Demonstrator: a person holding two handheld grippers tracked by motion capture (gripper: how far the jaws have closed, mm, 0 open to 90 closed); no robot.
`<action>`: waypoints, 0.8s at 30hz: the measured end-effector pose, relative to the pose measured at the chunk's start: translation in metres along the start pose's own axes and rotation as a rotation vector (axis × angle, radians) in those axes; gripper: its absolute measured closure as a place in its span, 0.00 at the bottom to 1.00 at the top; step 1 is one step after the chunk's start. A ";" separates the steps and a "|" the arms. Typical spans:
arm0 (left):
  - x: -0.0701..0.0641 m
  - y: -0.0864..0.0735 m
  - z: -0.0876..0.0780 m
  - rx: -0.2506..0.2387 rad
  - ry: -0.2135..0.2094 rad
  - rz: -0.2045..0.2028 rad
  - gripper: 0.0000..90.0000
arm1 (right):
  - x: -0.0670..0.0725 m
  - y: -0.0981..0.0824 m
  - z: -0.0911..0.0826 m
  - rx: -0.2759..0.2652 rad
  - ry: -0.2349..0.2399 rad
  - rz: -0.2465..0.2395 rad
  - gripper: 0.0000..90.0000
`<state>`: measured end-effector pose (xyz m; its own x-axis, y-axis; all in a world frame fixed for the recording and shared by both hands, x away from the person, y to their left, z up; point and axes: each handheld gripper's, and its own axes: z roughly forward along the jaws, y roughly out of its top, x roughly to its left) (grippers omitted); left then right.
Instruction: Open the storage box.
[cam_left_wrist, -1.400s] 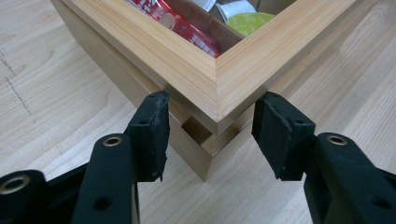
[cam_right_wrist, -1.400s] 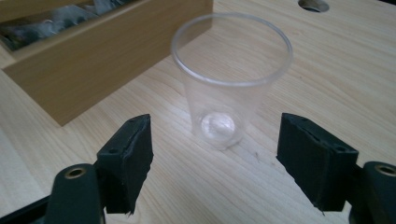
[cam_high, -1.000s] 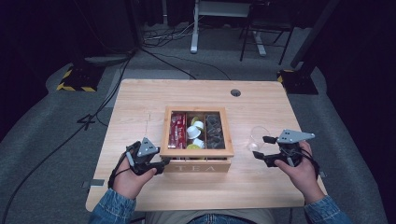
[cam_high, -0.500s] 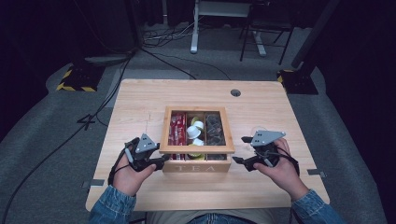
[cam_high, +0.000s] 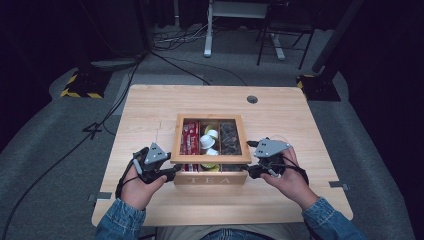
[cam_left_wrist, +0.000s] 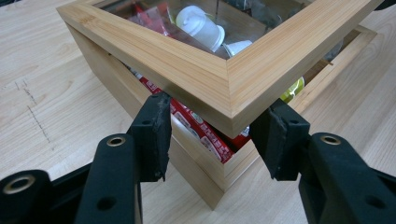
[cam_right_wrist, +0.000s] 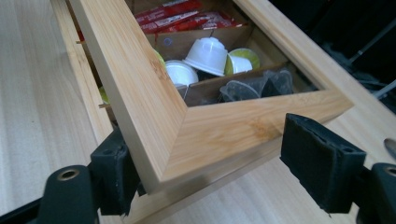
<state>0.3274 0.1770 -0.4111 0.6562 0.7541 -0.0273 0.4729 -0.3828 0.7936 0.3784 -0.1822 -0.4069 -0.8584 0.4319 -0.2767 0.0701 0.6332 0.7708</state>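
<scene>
A wooden tea box (cam_high: 210, 178) marked TEA stands mid-table, and its glass-windowed lid (cam_high: 210, 159) is lifted a little at the front. Inside lie red packets (cam_high: 190, 140), white capsules (cam_high: 207, 142) and dark pods (cam_high: 230, 137). My left gripper (cam_high: 172, 172) is shut on the lid's front left corner (cam_left_wrist: 233, 88), pads (cam_left_wrist: 156, 135) on both sides of it, and red packets (cam_left_wrist: 205, 135) show in the gap beneath. My right gripper (cam_high: 250, 172) straddles the front right corner (cam_right_wrist: 187, 135). Its jaws have just been closing, and the right pad (cam_right_wrist: 322, 163) stands apart from the wood.
The light wooden table (cam_high: 150, 110) has a round cable hole (cam_high: 252, 99) at its far right. Bare tabletop lies on both sides of the box. Beyond the table, cables (cam_high: 165, 50) run across the grey floor, and desk legs (cam_high: 207, 30) stand at the back.
My right gripper has moved left across the table to the box's front right corner. The left gripper has stayed at the front left corner.
</scene>
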 end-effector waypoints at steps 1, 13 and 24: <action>0.000 0.000 -0.001 -0.008 0.002 -0.003 0.56 | 0.000 0.001 0.000 -0.007 -0.004 -0.011 0.27; 0.003 0.007 -0.005 -0.084 -0.003 -0.017 0.52 | -0.007 0.018 -0.011 -0.052 -0.022 -0.067 0.39; 0.010 0.010 -0.004 -0.079 0.017 -0.006 0.48 | -0.032 0.042 -0.023 -0.120 0.010 -0.013 0.53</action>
<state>0.3365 0.1825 -0.4013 0.6433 0.7653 -0.0224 0.4286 -0.3357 0.8388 0.3970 -0.1845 -0.3527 -0.8641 0.4169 -0.2821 -0.0023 0.5571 0.8304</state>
